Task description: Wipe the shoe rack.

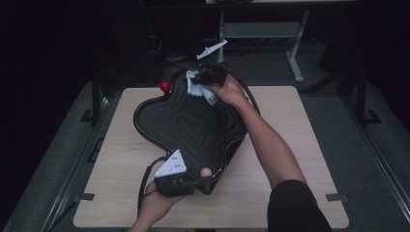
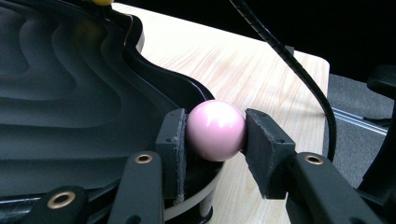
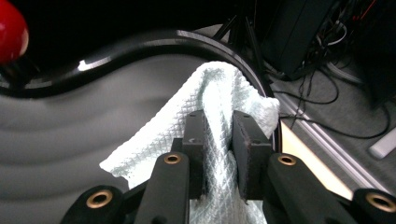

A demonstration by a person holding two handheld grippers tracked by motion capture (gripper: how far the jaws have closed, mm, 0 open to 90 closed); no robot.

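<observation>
A black tray (image 1: 193, 125) with wavy ridges lies on the wooden table (image 1: 290, 111). At its near rim sits a glossy pink ball (image 2: 216, 130), and my left gripper (image 2: 213, 136) is shut on it, one pad on each side. In the high view this gripper (image 1: 203, 178) is at the tray's near edge with the pink ball (image 1: 206, 171) at its tip. At the tray's far end my right gripper (image 3: 218, 135) is shut on a white quilted cloth (image 3: 210, 93). The cloth (image 1: 195, 83) rests against the tray's inner surface (image 3: 70, 121) near its rim.
A red ball (image 1: 165, 87) stands at the tray's far left rim, and it also sits top left in the right gripper view (image 3: 11, 32). A yellow ball (image 2: 102, 2) peeks in at the tray's far rim. Cables (image 3: 327, 79) and desk legs (image 1: 295, 58) lie beyond the table.
</observation>
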